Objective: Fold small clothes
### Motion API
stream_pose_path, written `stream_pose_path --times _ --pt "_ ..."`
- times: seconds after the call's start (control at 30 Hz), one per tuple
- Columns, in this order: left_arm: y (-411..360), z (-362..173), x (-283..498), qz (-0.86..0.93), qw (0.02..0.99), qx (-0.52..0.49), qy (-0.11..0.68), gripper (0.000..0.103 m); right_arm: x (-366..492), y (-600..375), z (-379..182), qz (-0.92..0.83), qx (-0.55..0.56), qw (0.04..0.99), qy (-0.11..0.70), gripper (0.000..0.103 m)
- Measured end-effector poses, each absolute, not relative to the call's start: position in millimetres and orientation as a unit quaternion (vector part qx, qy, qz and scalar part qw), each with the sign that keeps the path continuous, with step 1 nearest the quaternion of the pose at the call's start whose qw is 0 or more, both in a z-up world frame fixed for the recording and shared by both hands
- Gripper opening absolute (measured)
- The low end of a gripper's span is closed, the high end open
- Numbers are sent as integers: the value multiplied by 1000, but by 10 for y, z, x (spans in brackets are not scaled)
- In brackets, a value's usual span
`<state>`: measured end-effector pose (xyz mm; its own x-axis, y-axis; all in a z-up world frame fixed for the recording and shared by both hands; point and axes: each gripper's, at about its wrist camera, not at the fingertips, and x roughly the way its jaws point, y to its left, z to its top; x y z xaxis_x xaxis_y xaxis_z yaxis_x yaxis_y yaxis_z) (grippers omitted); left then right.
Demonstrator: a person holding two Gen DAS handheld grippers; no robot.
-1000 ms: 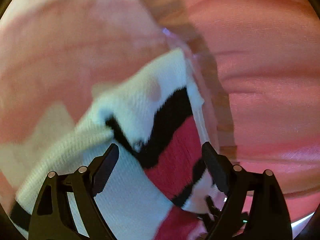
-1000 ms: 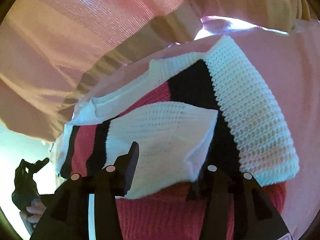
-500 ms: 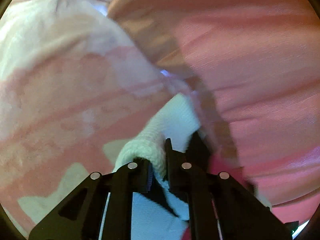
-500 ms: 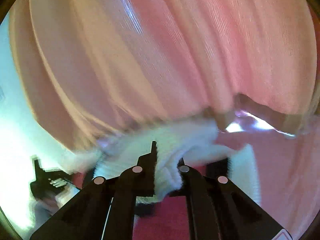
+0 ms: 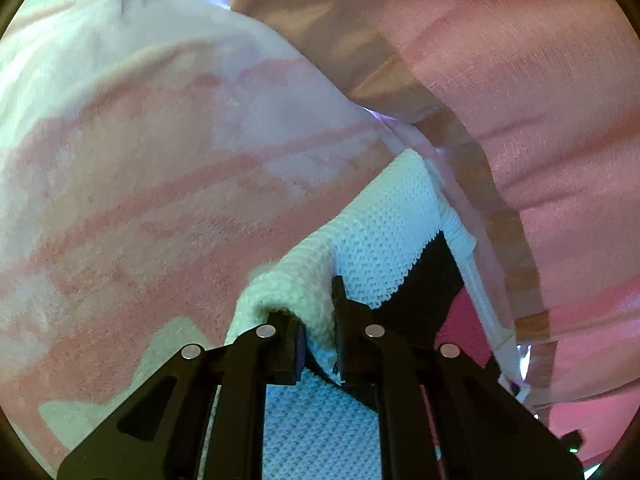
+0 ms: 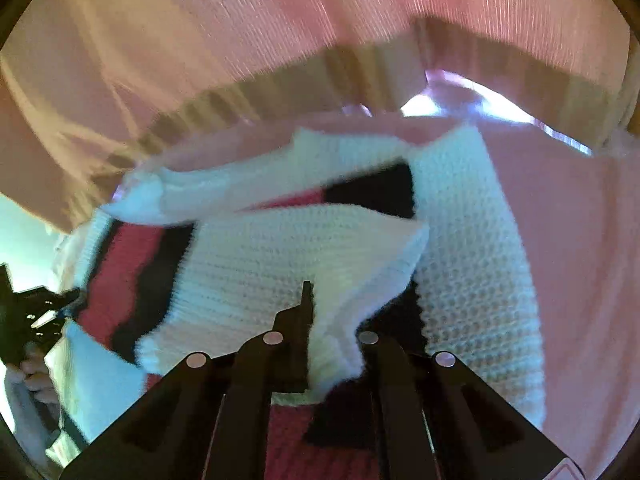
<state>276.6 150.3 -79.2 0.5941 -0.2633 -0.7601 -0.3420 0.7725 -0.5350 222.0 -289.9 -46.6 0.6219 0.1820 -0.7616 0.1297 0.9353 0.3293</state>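
Left gripper (image 5: 316,320): clenched on a rolled white edge of the sweater (image 5: 384,232); the jaws have just been closing, and the knit is bunched between them at lower centre of the left view.
Right gripper (image 6: 332,344): clenched on a white flap of the same sweater, low in the middle of the right view; its jaws have just been closing too, with the flap pinched between.
Sweater: knitted, white with black and red stripes, spreading up and away from both sets of fingers onto the blanket (image 5: 160,184).
Long axis: in the right view the stripes run from lower left to upper right, so the body seems to stretch across the frame, not away from it.
Nearer hand: neither, each holds its own edge; the left gripper shows small at the far left edge of the right view, with a hand (image 6: 34,376) under it.
Coming move: likely both edges carried together toward the upper frame, over the body.
Blanket: pink and pale, fuzzy, under the sweater.
Curtain (image 6: 280,24): pink fabric with a brownish hem, hanging beyond, top of both views.
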Motion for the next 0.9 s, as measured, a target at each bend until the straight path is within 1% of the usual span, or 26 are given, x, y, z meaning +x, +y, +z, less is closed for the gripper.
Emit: stream_pose_path --times 0.03,0.1,0.17,0.2,0.27,0.3,0.33,0.37,0.4,0.43,0.47,0.5,0.53,0.6,0.7,0.73,0.9 --pt "1487 -803 2783 24 828 -334 450 12 2214 -2915 -439 13 181 883 433 7" --pt "1476 -800 2768 25 827 -340 447 13 2246 -2942 -523 6 170 869 464 10" --pt "1451 -776 2750 17 823 -347 448 15 2104 -3014 -425 3 177 865 469 12" --pt "1450 -734 2721 12 825 -344 448 15 1997 -3051 -327 -4 175 867 466 17" --pt "1454 -559 2608 4 837 -319 444 22 1610 -3154 -39 -26 163 882 441 25" --pt "1449 -481 2553 -1 843 -309 441 24 1472 -3179 4 -30 160 885 436 30" --pt "1458 -369 2471 -6 850 -299 434 30 1276 -3208 97 -43 153 887 433 33" --pt "1472 -262 2378 -7 858 -288 426 38 1091 -3230 149 -54 148 888 433 33" --pt "1476 -171 2293 -7 865 -275 419 42 919 -3236 178 -58 149 887 432 36" --pt "1485 -62 2162 -10 874 -258 413 52 684 -3240 188 -57 158 885 434 42" --pt "1498 8 2030 -15 881 -242 407 57 500 -3226 174 -56 166 883 436 45" --pt "1514 51 1888 -20 886 -227 403 60 301 -3218 142 -53 172 881 438 47" --pt "1526 73 1699 -23 892 -207 401 65 76 -3170 65 -48 178 876 445 47" --pt "1575 28 1404 -27 894 -186 406 68 -258 -3064 -106 -45 187 867 461 47" --pt "1659 -185 979 -32 881 -176 438 75 -690 -2864 -359 -38 194 850 488 47" --pt "1708 -288 827 -26 873 -180 453 75 -826 -2810 -440 -34 202 845 493 50" --pt "1841 -695 340 -28 833 -222 506 75 -1171 -2680 -672 -22 230 831 506 50"
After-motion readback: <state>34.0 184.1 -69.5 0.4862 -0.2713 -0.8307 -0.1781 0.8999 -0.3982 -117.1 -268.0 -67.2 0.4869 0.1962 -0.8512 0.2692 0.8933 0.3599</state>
